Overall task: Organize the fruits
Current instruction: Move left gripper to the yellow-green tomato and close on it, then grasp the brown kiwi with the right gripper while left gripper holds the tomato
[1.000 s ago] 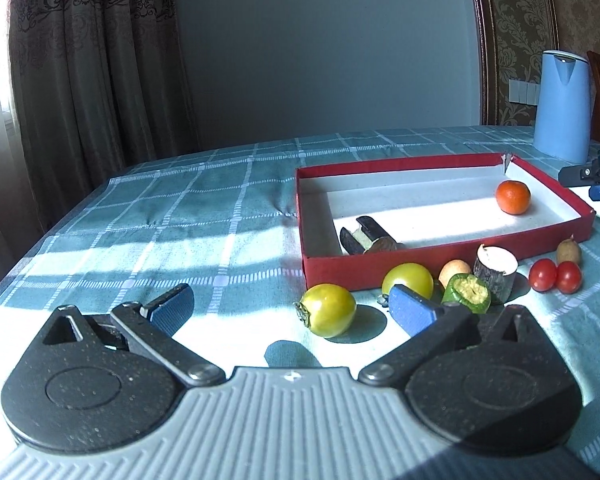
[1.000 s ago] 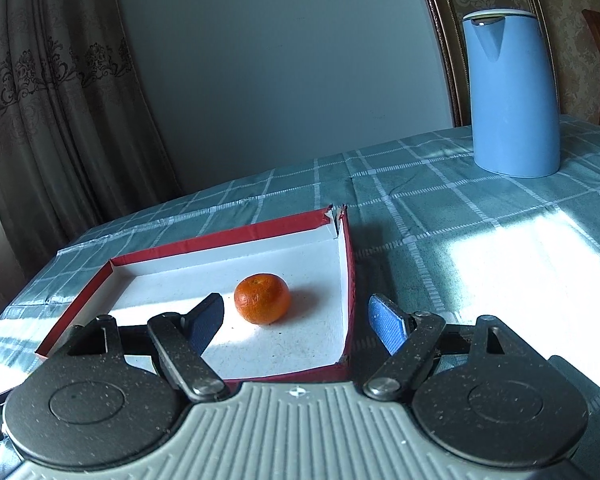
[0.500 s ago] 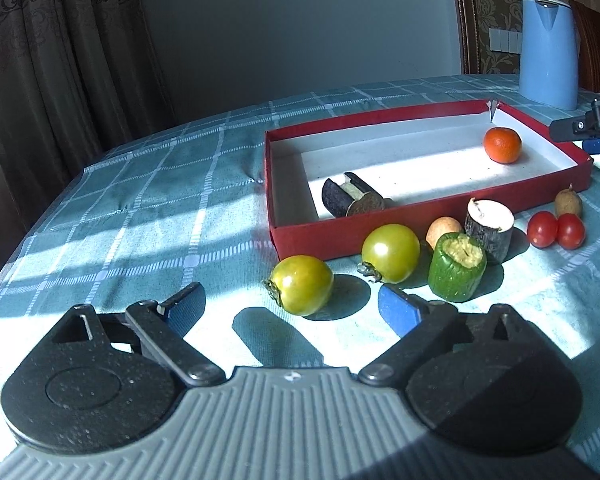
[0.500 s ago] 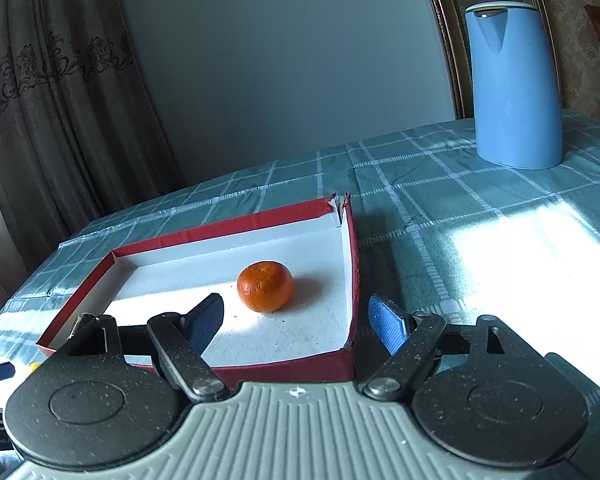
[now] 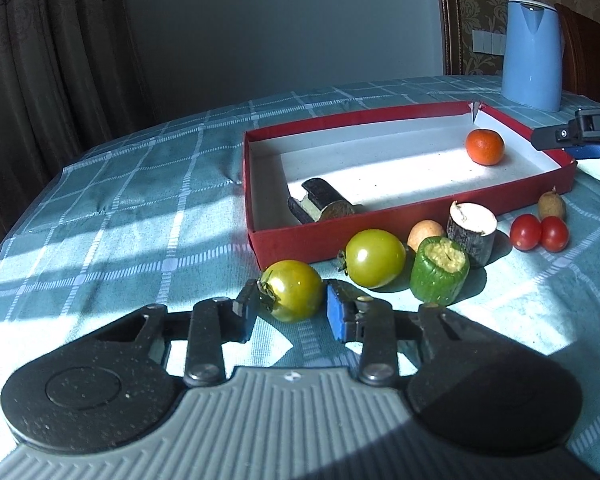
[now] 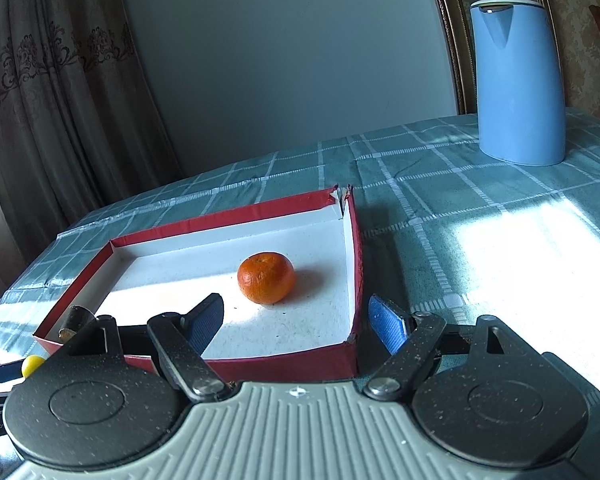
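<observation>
Green tomato (image 5: 293,290) sits btwn left gripper (image 5: 290,312) jaws, seemingly touching.

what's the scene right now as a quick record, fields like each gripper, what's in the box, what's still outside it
left gripper: closed around the nearer green tomato, on the tablecloth
right gripper: open, holding nothing, at the red box near corner
in box: tangerine, dark cut piece
outside box: second green tomato, green cut piece, small orange fruit, dark stump, two cherry tomatoes, kiwi
background: blue kettle
</observation>
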Tool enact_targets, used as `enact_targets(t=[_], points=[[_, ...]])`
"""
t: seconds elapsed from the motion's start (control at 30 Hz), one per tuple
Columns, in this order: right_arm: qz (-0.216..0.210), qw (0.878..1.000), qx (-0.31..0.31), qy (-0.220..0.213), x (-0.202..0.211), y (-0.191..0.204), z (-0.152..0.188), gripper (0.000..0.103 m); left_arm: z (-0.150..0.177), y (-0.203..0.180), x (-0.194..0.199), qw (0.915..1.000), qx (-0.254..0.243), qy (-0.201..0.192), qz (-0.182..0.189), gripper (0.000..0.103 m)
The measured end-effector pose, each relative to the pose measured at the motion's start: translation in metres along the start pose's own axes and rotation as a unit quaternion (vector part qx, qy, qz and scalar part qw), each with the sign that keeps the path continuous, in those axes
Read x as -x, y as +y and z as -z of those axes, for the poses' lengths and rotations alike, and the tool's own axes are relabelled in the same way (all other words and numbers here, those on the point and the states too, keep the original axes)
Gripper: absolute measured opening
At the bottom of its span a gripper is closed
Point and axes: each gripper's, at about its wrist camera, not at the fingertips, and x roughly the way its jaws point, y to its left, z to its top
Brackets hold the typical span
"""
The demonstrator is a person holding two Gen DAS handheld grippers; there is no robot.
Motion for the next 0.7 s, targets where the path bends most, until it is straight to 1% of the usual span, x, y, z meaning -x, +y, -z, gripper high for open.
enact_targets(t=[0.23,0.33,0.47,0.57,0.7], points=[[0.004,1.0,0.003,-0.006,0.004,-0.001,0.0,0.08,0.0,0.006,0.001,0.9998,0.019,-0.002,0.01,0.032],[0.002,1.0,-0.004,-0.016,0.016,-0.007,0.003,0.08,0.0,0.009,0.001,0.9996,0.029,-0.004,0.004,0.032],[-0.013,0.999,-0.018,-0.033,0.041,-0.02,0.015,0.08,0.0,0.01,0.001,0.9995,0.032,-0.002,0.006,0.032],[-0.021,1.0,0.004,-0.015,0.046,-0.018,0.026,0.08,0.0,0.011,0.001,0.9994,0.033,-0.002,0.007,0.032],[-0.037,0.999,0.033,0.007,0.043,-0.004,0.033,0.079,0.001,0.01,0.002,0.9995,0.031,-0.003,0.006,0.031]])
